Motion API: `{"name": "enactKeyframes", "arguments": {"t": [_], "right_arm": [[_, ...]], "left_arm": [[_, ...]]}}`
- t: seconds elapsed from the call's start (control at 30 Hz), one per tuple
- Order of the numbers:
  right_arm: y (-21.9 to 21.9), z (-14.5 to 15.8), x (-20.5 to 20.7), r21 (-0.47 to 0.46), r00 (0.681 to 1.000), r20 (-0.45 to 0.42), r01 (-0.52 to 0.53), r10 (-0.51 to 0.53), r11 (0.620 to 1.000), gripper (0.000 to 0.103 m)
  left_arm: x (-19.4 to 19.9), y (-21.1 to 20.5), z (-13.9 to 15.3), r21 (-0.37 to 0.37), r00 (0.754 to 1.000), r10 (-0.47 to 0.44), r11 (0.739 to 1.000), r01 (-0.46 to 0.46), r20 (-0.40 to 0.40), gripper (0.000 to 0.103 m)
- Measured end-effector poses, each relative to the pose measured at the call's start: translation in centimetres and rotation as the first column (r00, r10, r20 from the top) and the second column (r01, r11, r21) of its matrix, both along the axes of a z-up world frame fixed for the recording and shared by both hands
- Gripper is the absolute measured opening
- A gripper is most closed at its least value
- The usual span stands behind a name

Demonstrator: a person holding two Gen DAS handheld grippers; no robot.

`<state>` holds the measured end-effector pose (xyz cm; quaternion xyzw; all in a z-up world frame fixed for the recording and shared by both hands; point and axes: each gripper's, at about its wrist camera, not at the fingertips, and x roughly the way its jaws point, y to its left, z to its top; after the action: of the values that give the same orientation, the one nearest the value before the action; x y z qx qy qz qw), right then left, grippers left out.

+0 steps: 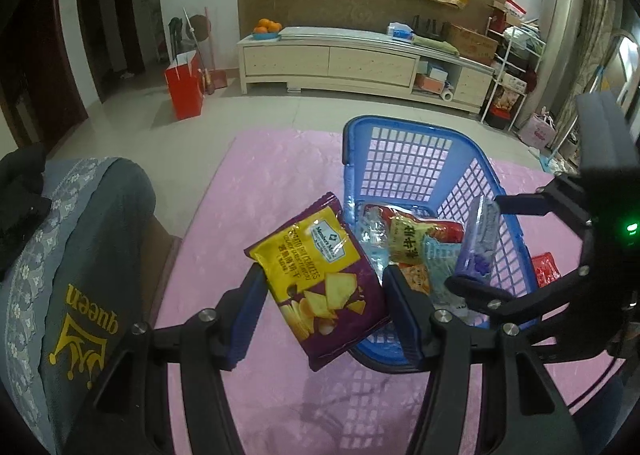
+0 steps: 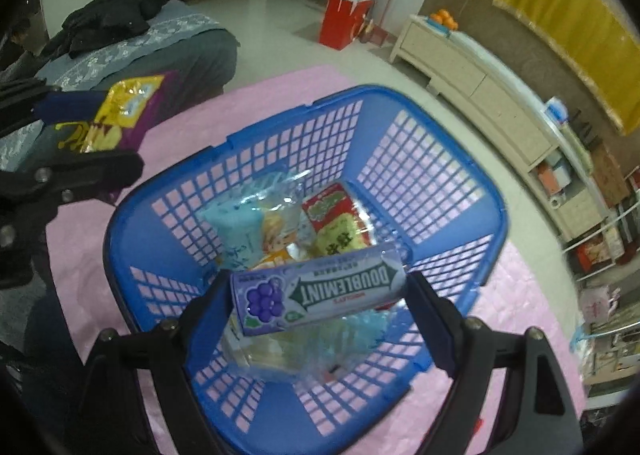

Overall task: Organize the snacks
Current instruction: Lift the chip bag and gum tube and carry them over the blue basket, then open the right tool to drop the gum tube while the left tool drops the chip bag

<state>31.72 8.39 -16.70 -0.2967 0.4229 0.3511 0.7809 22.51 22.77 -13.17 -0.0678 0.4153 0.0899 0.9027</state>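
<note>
Pink cloth under a blue plastic basket with holes in its sides and snack packs inside, left gripper pinching a purple and yellow chip bag just left of the basket, right gripper squeezing a purple Doublemint gum box over the basket's near side

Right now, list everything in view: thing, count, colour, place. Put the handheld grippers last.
basket: one, blue, on the pink mat.
pink mat: one, pink, on the floor under the basket.
snack packets in basket: several, light blue, red, yellow-green, lying at the bottom.
chips bag: one, purple and yellow, between the left gripper's fingers, beside the basket.
Doublemint box: one, lilac, between the right gripper's fingers, over the basket.
red packet: one, red, on the mat beyond the basket.
cabinet: one, cream, against the wall.
left gripper: one, black.
right gripper: one, black.
</note>
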Motion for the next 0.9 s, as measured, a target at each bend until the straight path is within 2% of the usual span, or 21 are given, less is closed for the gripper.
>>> {"name": "enactKeyframes", "arguments": {"t": [0.1,0.3,0.5,0.6,0.73,0.9], "right_arm": [[-0.8,-0.2,0.3,0.029,0.998,-0.057,0.038,-0.037,0.999,0.089],[-2.0,1.1,-0.1,0.075,0.997,-0.038,0.068,-0.066,0.995,0.095],[-5.0,2.8,-0.9,0.144,0.986,-0.017,0.169,-0.169,0.975,0.095],[-6.5,2.9,-1.2,0.099,0.971,-0.023,0.241,-0.239,0.966,0.095],[-8.5,3.2,-1.6,0.109,0.954,-0.012,0.299,-0.300,0.948,0.095],[-10.2,3.0,-1.5,0.138,0.943,-0.015,0.332,-0.334,0.933,0.095]], "left_arm": [[-0.1,0.0,0.1,0.012,1.000,0.000,1.000,0.000,0.002,0.057],[-0.5,-0.8,0.0,0.019,1.000,-0.009,1.000,0.009,-0.005,0.057],[-0.5,-1.3,0.0,0.007,1.000,-0.026,1.000,0.026,-0.001,0.057],[-0.1,-1.9,-0.1,0.004,0.999,-0.049,0.999,0.049,-0.009,0.057],[0.4,-3.1,-0.1,0.000,0.996,-0.086,0.996,0.086,0.004,0.057],[1.7,-5.4,-0.8,-0.005,0.989,-0.146,0.989,0.146,-0.023,0.057]]}}
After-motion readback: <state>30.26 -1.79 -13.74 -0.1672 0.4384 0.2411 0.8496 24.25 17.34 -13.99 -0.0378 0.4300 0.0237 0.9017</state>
